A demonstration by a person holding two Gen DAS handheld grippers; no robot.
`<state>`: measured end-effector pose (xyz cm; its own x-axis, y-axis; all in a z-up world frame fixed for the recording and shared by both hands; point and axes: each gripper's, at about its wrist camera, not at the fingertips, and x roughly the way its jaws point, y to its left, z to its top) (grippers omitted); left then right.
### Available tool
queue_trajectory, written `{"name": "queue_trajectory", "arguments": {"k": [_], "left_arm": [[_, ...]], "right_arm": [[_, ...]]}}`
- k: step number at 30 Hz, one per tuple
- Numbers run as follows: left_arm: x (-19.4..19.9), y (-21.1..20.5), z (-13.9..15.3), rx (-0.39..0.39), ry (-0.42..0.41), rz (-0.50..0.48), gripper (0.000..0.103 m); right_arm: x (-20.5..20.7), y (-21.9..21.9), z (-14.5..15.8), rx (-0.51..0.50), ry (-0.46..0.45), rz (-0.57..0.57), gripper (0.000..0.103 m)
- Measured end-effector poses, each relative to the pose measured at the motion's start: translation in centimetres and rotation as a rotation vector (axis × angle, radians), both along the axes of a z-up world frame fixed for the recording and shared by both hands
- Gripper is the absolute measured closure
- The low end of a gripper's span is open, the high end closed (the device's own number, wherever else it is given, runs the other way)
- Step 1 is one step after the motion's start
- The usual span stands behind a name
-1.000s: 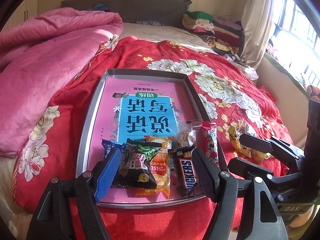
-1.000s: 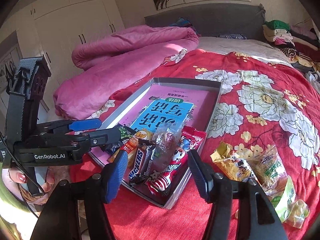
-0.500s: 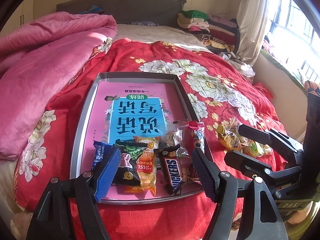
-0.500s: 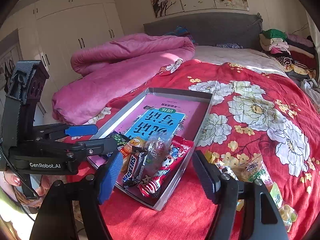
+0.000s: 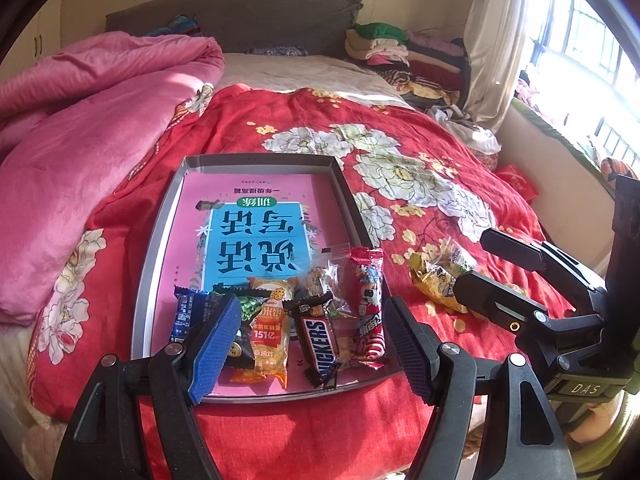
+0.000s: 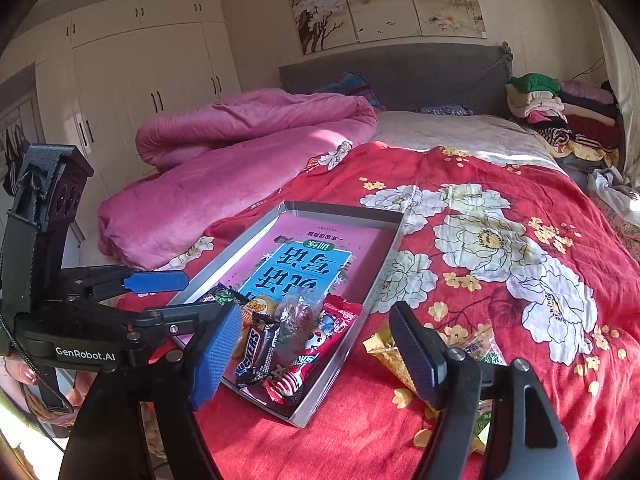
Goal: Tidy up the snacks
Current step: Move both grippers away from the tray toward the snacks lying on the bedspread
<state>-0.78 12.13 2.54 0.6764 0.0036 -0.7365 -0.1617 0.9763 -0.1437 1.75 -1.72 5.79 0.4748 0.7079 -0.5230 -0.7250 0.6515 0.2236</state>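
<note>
A shallow grey tray [image 5: 158, 240] with a pink and blue liner lies on the red flowered quilt; it also shows in the right wrist view [image 6: 340, 364]. Several snack packs lie in a row at its near end: a blue pack [image 5: 185, 312], an orange pack [image 5: 270, 336], a Snickers bar [image 5: 320, 340] and a red pack [image 5: 366, 300]. Loose yellow snack bags [image 5: 436, 276] lie on the quilt right of the tray. My left gripper [image 5: 310, 354] is open and empty above the near end of the tray. My right gripper [image 6: 312, 354] is open and empty, between the tray and the loose bags [image 6: 384, 352].
A pink duvet [image 5: 80, 128] is heaped left of the tray. Folded clothes [image 5: 392, 52] are stacked at the far right by the grey headboard. Wardrobes [image 6: 140, 80] stand at the left wall. A window [image 5: 592, 80] is at the right.
Both grippers have pulled back and risen, so the tray and snacks look smaller and farther. Both stay open and empty. The snacks have not moved.
</note>
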Motion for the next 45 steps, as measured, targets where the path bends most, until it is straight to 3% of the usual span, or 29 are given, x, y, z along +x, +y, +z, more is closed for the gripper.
{"name": "queue_trajectory", "arguments": {"k": [25,32,45], "left_arm": [[-0.4,-2.7,2.9,-0.007,-0.040,-0.049,0.027],[0.0,-3.8,3.0,-0.006,-0.038,-0.070,0.027],[1.2,-6.0,2.2,-0.012,-0.002,-0.120,0.027]], "right_arm": [[-0.1,-5.0,2.7,0.013,-0.078,-0.095,0.024],[1.3,-8.1,3.0,-0.021,-0.093,-0.228,0.024],[4.5,-15.5,2.5,0.030,-0.011,-0.435,0.024]]}}
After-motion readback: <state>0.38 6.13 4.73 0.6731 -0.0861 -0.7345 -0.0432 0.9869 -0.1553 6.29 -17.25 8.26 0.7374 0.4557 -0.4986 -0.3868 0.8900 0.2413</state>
